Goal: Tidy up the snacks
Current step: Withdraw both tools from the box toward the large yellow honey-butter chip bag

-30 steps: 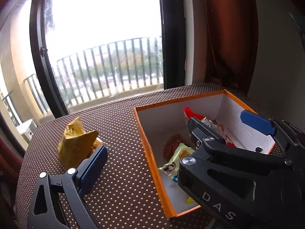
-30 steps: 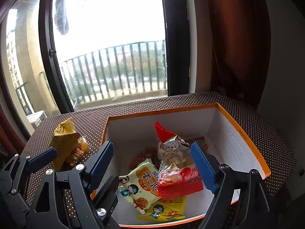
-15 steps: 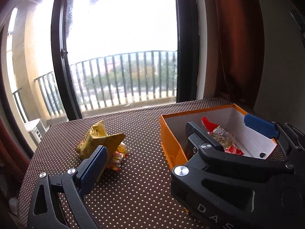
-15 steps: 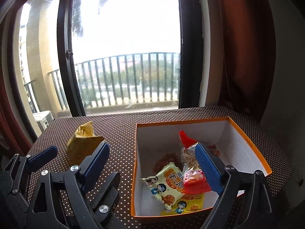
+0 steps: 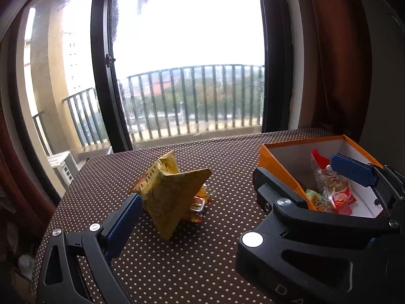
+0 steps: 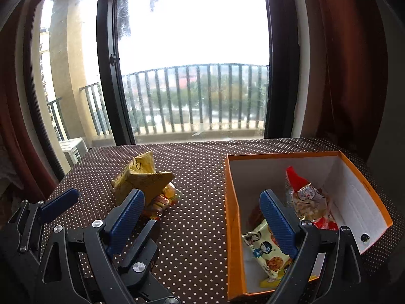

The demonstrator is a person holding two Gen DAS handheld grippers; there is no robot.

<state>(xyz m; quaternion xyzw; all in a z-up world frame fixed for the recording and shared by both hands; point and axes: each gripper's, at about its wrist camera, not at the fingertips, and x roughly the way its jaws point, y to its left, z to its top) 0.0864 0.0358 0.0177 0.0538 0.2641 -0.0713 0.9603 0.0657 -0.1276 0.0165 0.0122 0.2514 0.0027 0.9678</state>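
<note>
A yellow snack bag [image 5: 169, 192] lies on the dotted table with a small clear candy packet [image 5: 200, 202] under its right side; both also show in the right wrist view, the bag [image 6: 141, 179] and the packet [image 6: 164, 200]. The orange box [image 6: 231, 202] holds several snack packs, among them a red-topped one [image 6: 306, 197]. The box also shows in the left wrist view [image 5: 281, 167]. My left gripper [image 5: 235, 190] is open and empty, its left finger beside the yellow bag. My right gripper [image 6: 202, 215] is open and empty, its right finger over the box.
The brown dotted tablecloth [image 6: 197, 228] covers the table up to a large window [image 6: 192, 50] with a balcony railing behind it. Dark red curtains [image 6: 349, 63] hang at the right. The left gripper's body [image 6: 55, 210] shows at the right view's lower left.
Both grippers have pulled back and swung left, away from the box. The yellow bag now sits nearer the middle of both views. Both stay open and empty.
</note>
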